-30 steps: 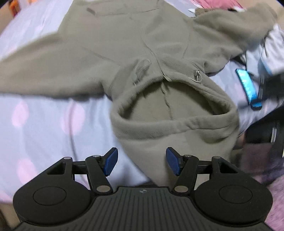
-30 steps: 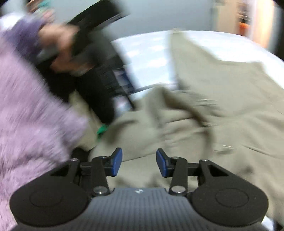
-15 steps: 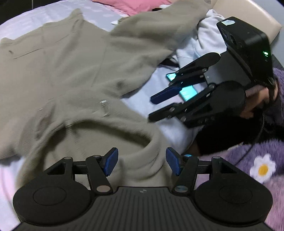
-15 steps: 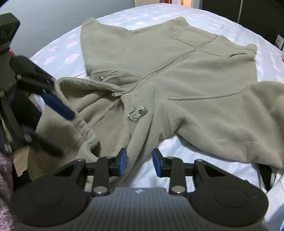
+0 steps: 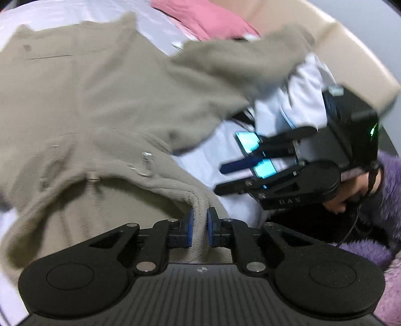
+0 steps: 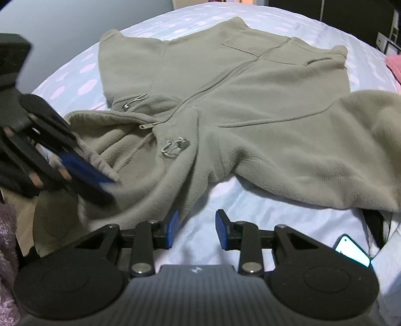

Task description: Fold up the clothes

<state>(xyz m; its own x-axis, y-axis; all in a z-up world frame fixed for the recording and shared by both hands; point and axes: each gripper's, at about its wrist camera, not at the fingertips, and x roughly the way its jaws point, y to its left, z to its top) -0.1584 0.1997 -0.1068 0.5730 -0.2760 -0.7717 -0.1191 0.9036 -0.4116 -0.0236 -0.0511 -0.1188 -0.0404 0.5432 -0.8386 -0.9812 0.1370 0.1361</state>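
Your left claw (image 5: 199,230) is closing, its blue pads pressed on the rim of the hood (image 5: 198,200) of the olive fleece hoodie (image 5: 105,100). The hoodie lies front-up and spread on the bed (image 6: 250,200), whose pale sheet carries pink dots.

Left wrist view: only here do you see the pinch itself, fleece standing up between the two pads. It also shows your right claw (image 5: 225,175) from the side, held by a hand (image 5: 351,193) in a purple fuzzy sleeve (image 5: 391,190), hovering over a lit phone (image 5: 250,143) on the sheet, and a pink cloth (image 5: 208,20) beyond the far sleeve.

Right wrist view: only here do you see the whole garment, with its centre zip (image 6: 225,75), pockets and hem. Your right claw (image 6: 196,230) stands part-open over bare sheet with nothing between its pads, just beside the hood's edge. Your left claw (image 6: 107,180) appears blurred at the left, its tips in the hood. The phone (image 6: 352,252) lies at the lower right.
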